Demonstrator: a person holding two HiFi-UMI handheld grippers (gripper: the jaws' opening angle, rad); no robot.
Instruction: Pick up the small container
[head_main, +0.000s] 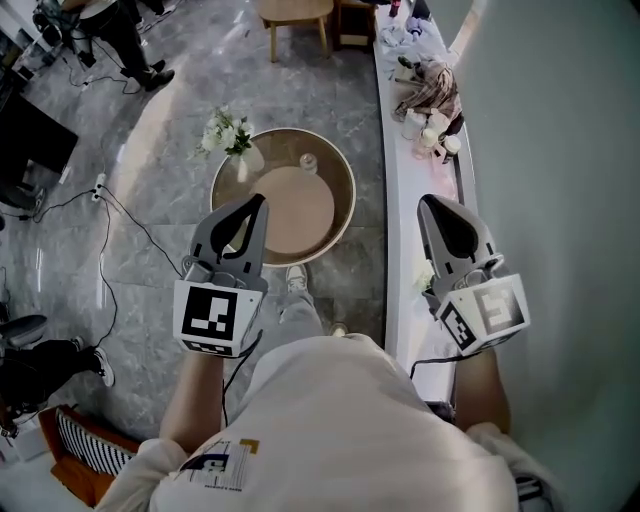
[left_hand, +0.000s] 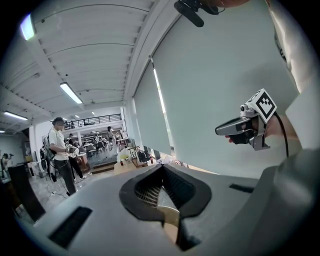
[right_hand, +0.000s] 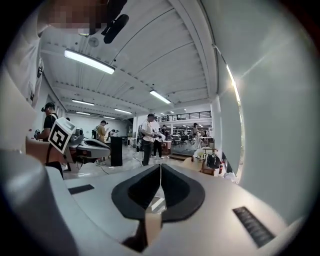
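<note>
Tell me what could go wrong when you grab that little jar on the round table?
1. Both the left gripper and right gripper have shut jaws; unopened, they could knock the small jar over.
2. The flower vase stands near it and might get bumped.
3. The jar looks like clear glass, so it may slip.

Grey marble floor (head_main: 160, 150) (cables trailing), round table (head_main: 345, 180), white ledge (head_main: 405, 200).
</note>
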